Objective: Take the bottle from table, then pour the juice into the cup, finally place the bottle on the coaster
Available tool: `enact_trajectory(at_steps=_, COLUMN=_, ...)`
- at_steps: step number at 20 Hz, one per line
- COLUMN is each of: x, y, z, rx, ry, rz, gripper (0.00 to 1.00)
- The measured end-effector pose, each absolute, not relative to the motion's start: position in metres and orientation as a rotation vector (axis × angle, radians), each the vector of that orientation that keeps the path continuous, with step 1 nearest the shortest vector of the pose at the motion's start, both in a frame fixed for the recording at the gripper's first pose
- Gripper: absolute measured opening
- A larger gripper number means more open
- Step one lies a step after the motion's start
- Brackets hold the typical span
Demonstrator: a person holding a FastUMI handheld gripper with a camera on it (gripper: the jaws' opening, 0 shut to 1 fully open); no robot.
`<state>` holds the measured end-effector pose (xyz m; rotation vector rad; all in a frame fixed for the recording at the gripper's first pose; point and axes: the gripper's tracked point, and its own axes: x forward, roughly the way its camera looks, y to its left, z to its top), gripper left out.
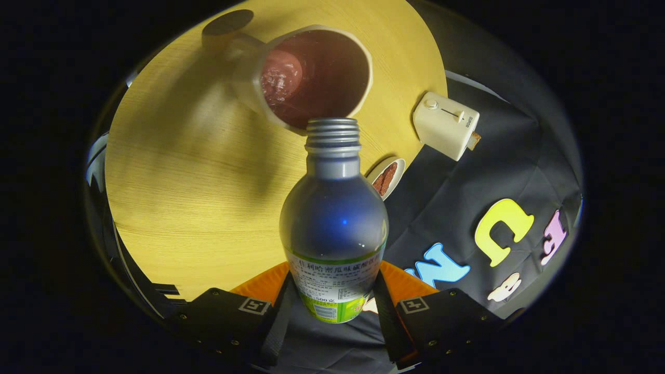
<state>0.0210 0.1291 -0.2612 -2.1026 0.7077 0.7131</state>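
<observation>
My gripper (332, 291) is shut on the bottle (334, 223), both fingers pressing its labelled lower body. The bottle is grey-blue with an open threaded neck and no cap, and it is tipped forward. Its mouth (332, 130) sits right at the near rim of the white cup (311, 78) on the round wooden table (182, 171). The cup holds dark reddish juice with some foam. A dark round coaster (228, 22) lies on the table beyond the cup, by the cup's handle.
A white toaster (447, 125) with a slice of bread poking out stands at the table's edge, to the right of the cup. A small plate (387, 176) with a brown slice lies just right of the bottle's neck.
</observation>
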Motion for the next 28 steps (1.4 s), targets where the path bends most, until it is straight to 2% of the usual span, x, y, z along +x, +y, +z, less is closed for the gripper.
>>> enact_trajectory(at_steps=6, x=0.012, y=0.12, z=-0.279, rx=-1.945, ry=0.741, rz=0.734, gripper=0.76)
enact_trajectory(at_steps=19, x=-0.018, y=0.12, z=-0.316, rx=-1.245, ry=0.819, rz=0.746, gripper=0.76)
enact_trajectory(at_steps=28, x=-0.001, y=0.117, z=-0.326, rx=-0.821, ry=0.82, rz=0.706, gripper=0.76)
